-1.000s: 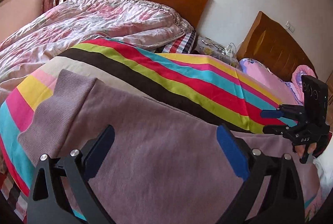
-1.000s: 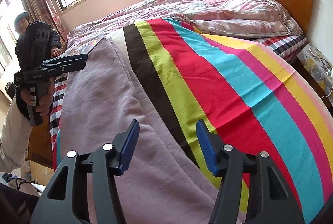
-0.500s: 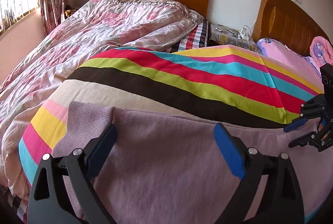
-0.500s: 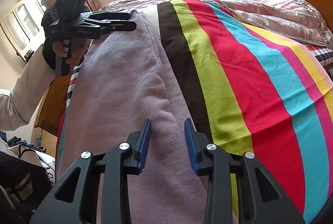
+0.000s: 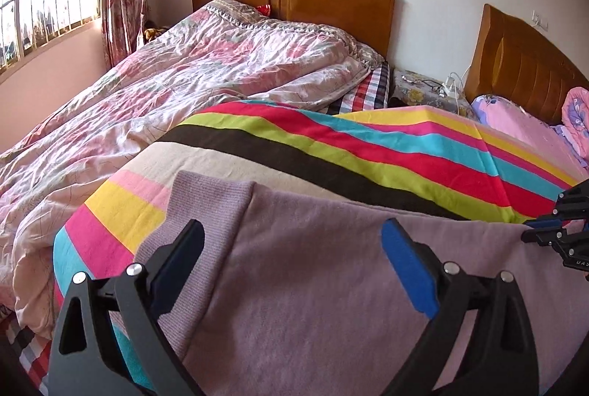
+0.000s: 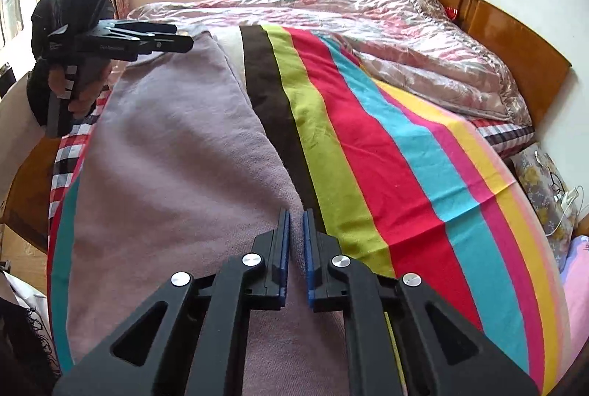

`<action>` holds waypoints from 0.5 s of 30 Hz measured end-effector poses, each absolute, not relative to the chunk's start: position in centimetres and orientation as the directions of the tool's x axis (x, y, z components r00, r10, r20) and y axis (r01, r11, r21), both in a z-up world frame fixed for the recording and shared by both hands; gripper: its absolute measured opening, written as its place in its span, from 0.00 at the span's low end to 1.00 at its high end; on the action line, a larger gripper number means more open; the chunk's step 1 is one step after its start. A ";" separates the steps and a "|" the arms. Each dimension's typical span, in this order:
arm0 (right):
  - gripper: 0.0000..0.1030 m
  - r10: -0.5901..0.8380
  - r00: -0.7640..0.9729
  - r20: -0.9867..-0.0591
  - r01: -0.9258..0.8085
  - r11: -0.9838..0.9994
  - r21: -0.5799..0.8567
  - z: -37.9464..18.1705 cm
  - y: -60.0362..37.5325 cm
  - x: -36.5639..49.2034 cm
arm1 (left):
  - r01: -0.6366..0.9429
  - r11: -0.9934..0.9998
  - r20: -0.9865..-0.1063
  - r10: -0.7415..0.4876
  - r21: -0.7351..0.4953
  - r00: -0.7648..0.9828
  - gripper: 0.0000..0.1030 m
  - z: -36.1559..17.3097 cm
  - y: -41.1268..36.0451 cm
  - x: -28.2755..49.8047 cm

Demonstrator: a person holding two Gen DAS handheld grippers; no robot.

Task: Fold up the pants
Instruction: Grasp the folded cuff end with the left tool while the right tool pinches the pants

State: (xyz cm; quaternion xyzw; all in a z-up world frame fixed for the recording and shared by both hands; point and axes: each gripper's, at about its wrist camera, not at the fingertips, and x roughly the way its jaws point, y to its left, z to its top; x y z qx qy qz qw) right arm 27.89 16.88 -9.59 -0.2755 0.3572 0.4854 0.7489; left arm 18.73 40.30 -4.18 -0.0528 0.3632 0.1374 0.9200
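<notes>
Right tongs (image 6: 296, 248) pinch the mauve pants' (image 6: 176, 175) edge; left tongs (image 5: 294, 271) gape wide above them.

Right claw (image 6: 296, 230) pinched on mauve pants (image 6: 176, 153) (edge by the striped blanket (image 6: 368, 145)).

"DAS" printed on right gripper (image 5: 552, 230) body.

Pants (image 5: 331, 285): plain dusty mauve, ribbed knit at one end. Blanket (image 5: 368, 153) under the pants: stripes of cream, dark brown, lime, red, turquoise, pink, yellow. Quilt (image 5: 184, 83) beyond the blanket: pale pink floral print. Sheet (image 5: 368, 90) at the blanket's far edge: red, white and dark check. Headboard (image 5: 331, 6) past the quilt: orange-brown wood. Both grippers black with blue pads (image 5: 408, 271).
</notes>
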 end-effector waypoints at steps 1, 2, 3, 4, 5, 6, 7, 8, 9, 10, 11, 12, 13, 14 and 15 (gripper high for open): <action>0.08 0.495 0.271 -0.826 -0.919 0.390 -0.068 -10.8 17.1 28.4 | -0.302 0.953 -0.701 0.229 0.020 0.675 0.94 -5.0 40.5 18.9; 0.09 0.510 0.281 -0.813 -0.911 0.408 -0.059 -11.0 16.7 28.8 | -0.314 0.949 -0.706 0.245 0.034 0.664 0.94 -5.4 40.6 18.7; 0.15 0.516 0.253 -0.818 -0.906 0.424 -0.012 -10.9 16.6 29.3 | -0.324 0.945 -0.699 0.262 0.045 0.666 0.94 -5.4 40.7 18.1; 0.21 0.512 0.238 -0.825 -0.899 0.438 0.012 -10.7 16.5 29.7 | -0.334 0.941 -0.686 0.274 0.048 0.674 0.94 -5.2 40.9 17.3; 0.36 0.505 0.267 -0.821 -0.890 0.455 -0.010 -10.2 16.4 29.7 | -0.348 0.937 -0.668 0.285 0.042 0.687 0.94 -4.7 41.1 16.3; 0.37 0.508 0.292 -0.811 -0.885 0.465 -0.028 -9.7 16.6 29.7 | -0.368 0.930 -0.650 0.297 0.029 0.699 0.94 -4.2 41.6 15.2; 0.37 0.530 0.278 -0.801 -0.890 0.457 -0.007 -9.0 16.8 29.7 | -0.397 0.918 -0.637 0.315 0.015 0.704 0.94 -3.8 42.4 14.2; 0.37 0.558 0.253 -0.790 -0.896 0.443 0.026 -8.5 17.3 29.8 | -0.436 0.900 -0.625 0.338 -0.004 0.704 0.94 -3.5 43.3 13.2; 0.37 0.582 0.235 -0.779 -0.903 0.427 0.047 -8.0 18.2 29.7 | -0.473 0.880 -0.616 0.352 -0.039 0.705 0.94 -3.4 44.2 12.1; 0.37 0.595 0.223 -0.772 -0.910 0.411 0.054 -7.7 19.3 29.8 | -0.500 0.861 -0.610 0.349 -0.091 0.712 0.94 -3.3 45.1 11.0; 0.37 0.602 0.212 -0.770 -0.918 0.394 0.055 -7.5 20.8 29.9 | -0.519 0.842 -0.603 0.340 -0.147 0.722 0.94 -3.3 45.9 9.9; 0.37 0.608 0.205 -0.767 -0.925 0.376 0.051 -7.5 22.3 29.9 | -0.535 0.822 -0.598 0.333 -0.196 0.729 0.93 -3.4 46.5 8.8; 0.37 0.615 0.191 -0.765 -0.933 0.357 0.054 -7.6 24.0 30.0 | -0.545 0.805 -0.595 0.326 -0.233 0.735 0.93 -3.6 46.9 7.8; 0.37 0.623 0.168 -0.764 -0.938 0.338 0.070 -7.6 25.7 30.0 | -0.549 0.794 -0.594 0.316 -0.261 0.739 0.93 -3.8 47.2 7.0; 0.37 0.631 0.147 -0.762 -0.942 0.324 0.086 -7.8 27.3 30.1 | -0.553 0.784 -0.597 0.307 -0.283 0.741 0.92 -4.2 47.4 6.2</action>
